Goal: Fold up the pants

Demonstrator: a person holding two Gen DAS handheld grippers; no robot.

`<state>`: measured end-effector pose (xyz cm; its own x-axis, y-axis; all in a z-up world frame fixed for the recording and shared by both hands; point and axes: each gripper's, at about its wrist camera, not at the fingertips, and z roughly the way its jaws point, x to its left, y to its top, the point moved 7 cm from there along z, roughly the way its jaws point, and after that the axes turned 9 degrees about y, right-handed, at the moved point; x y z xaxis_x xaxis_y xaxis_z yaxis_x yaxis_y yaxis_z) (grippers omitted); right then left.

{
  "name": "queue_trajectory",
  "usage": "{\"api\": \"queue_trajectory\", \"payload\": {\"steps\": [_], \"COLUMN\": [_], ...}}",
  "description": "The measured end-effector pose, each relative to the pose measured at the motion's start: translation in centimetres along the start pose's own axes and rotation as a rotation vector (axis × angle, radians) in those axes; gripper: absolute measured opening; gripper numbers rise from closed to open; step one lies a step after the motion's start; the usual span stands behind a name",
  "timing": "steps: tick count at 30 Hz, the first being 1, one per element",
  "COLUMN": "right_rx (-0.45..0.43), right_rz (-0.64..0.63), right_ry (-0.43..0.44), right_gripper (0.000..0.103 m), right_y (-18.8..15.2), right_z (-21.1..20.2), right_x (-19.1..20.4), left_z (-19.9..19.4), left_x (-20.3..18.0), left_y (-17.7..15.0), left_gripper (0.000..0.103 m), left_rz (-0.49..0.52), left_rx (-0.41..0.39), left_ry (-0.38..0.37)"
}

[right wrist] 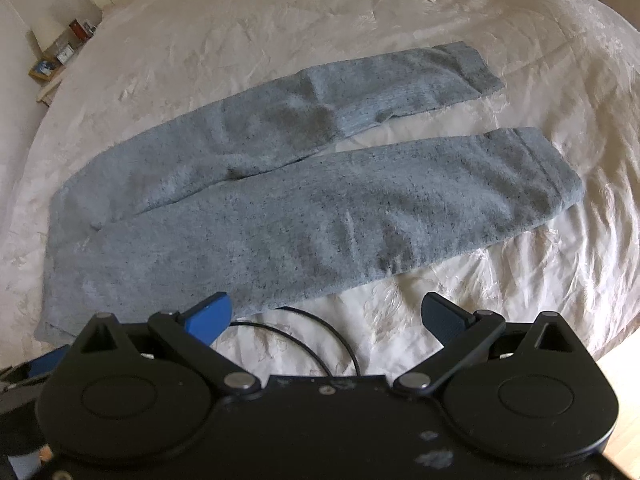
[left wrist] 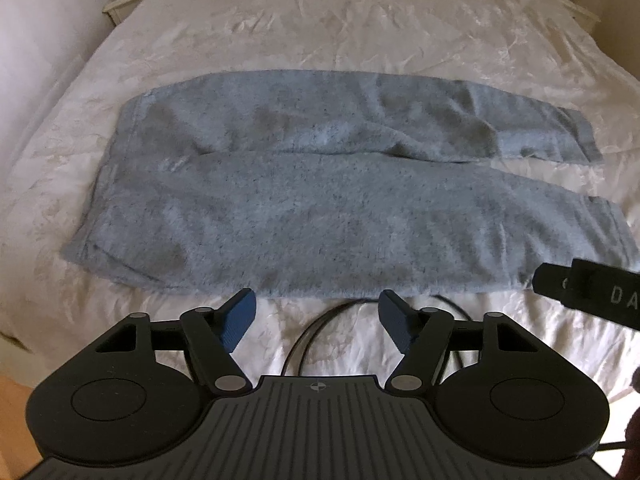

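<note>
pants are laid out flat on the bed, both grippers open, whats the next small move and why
Probably lower both open grippers, left gripper and right gripper, onto the near leg's edge of the pants and pinch it. The legs lie side by side, unfolded, and neither gripper touches the fabric.

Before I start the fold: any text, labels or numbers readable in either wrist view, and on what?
"DA": pale letters on the black body of the right claw's device, cut off by the left wrist view's edge.
Clock face and framed items on the bedside shelf: too small and blurred to read.
Pants: no label or print visible.
</note>
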<state>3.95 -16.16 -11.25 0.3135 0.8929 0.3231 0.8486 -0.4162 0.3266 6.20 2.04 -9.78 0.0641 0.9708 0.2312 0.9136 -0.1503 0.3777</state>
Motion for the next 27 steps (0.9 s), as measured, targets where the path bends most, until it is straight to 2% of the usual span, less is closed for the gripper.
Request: {"api": "queue_trajectory", "payload": {"steps": [6, 10, 19, 27], "right_rx": [-0.047, -0.078, 0.031, 0.080], "right_rz": [-0.030, -0.014, -0.016, -0.013], "right_ry": [-0.021, -0.059, -0.170, -0.171], "right_gripper": [0.103, 0.098, 0.098, 0.098], "right_y": [2.2, 3.5, 4.1, 4.1], "right_z": [0.8, 1.7, 5.2, 6.6], "right_x": [1.2, 1.4, 1.1, 1.4], "left_z": [1.9, 3.7, 7.3, 8.4], "left_x": [0.2, 0.6, 0.6, 0.3], "left_y": [2.2, 3.8, 5.8, 6.3], "left_gripper": [0.060, 0.057, 0.056, 0.056], "left_rz": [0.032, 0.056, 0.158, 0.190], "left_rx": [-0.001, 0.007, 0.036, 0.063], "left_ry": [-0.018, -0.029, -0.028, -0.014]}}
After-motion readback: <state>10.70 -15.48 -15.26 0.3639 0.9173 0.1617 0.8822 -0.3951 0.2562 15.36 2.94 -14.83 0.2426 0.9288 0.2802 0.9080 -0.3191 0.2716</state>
